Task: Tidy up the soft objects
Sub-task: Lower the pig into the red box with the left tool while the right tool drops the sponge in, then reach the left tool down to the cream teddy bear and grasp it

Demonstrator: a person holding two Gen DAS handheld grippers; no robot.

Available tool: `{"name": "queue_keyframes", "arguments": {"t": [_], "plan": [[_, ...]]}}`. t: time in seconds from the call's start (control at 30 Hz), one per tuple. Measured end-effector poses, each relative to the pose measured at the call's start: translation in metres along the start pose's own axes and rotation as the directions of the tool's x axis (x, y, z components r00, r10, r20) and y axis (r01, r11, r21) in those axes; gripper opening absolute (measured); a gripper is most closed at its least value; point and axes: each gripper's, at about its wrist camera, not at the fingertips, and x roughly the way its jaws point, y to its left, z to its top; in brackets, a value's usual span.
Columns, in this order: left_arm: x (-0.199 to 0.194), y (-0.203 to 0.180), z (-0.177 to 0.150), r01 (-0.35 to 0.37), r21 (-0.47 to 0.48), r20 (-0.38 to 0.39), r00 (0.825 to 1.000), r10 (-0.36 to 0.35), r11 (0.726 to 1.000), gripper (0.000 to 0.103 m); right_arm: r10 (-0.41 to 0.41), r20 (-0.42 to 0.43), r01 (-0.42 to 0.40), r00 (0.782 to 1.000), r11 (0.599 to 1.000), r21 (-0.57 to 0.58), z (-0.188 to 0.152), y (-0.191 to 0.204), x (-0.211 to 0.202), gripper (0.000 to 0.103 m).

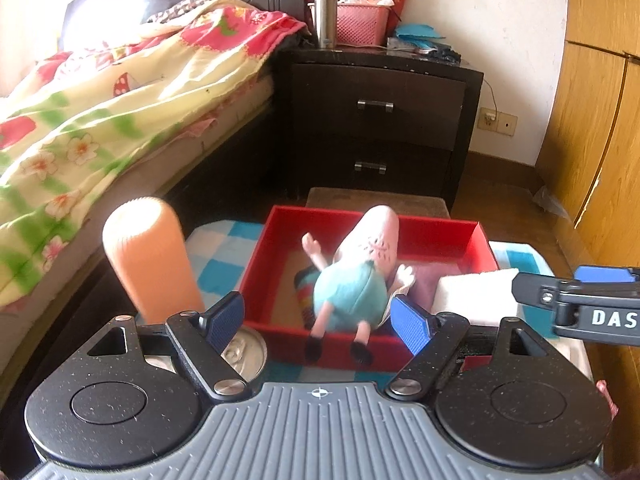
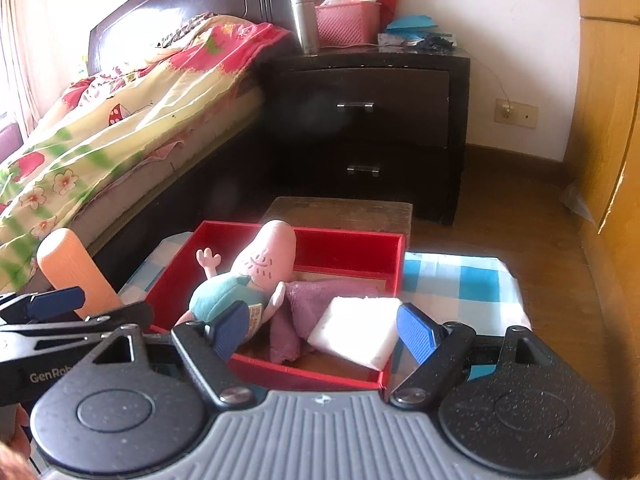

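A red box [image 1: 372,226] [image 2: 352,246] stands on a blue-checked cloth. In it lie a pink pig plush toy in a teal dress [image 1: 356,276] [image 2: 256,272], a purple towel [image 2: 320,300] [image 1: 424,284] and a white sponge block [image 2: 356,330] [image 1: 476,290]. The plush's legs hang over the near wall. My left gripper [image 1: 320,322] is open, its blue pads on either side of the plush, not touching. My right gripper [image 2: 322,332] is open over the box's near right corner, around the sponge without gripping it.
An orange cylinder [image 1: 148,256] [image 2: 74,270] stands left of the box, a metal can [image 1: 244,354] beside it. A bed [image 1: 100,112] lies left, a dark nightstand [image 1: 376,120] behind, a low wooden stool [image 1: 376,200] beyond the box, a wooden wardrobe [image 1: 600,120] right.
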Motion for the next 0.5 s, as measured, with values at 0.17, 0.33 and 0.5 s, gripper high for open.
{"name": "queue_keyframes", "arguments": {"t": [0.17,0.33,0.5], "plan": [[-0.008,0.006,-0.011,-0.006,0.009,-0.011,1.0,0.006,1.0,0.079,-0.024,-0.015,0.024,1.0,1.0,0.011,-0.014,-0.011,-0.011,0.06],[-0.013,0.015,-0.022,0.012,-0.009,-0.044,0.999,-0.013,1.0,0.079,-0.043,-0.019,0.044,0.999,0.999,0.027,-0.025,-0.022,-0.022,0.06],[-0.011,0.017,-0.037,0.014,0.002,-0.091,0.996,-0.014,1.0,0.079,-0.047,-0.023,0.048,0.999,0.999,0.026,-0.031,-0.026,-0.029,0.06]]}}
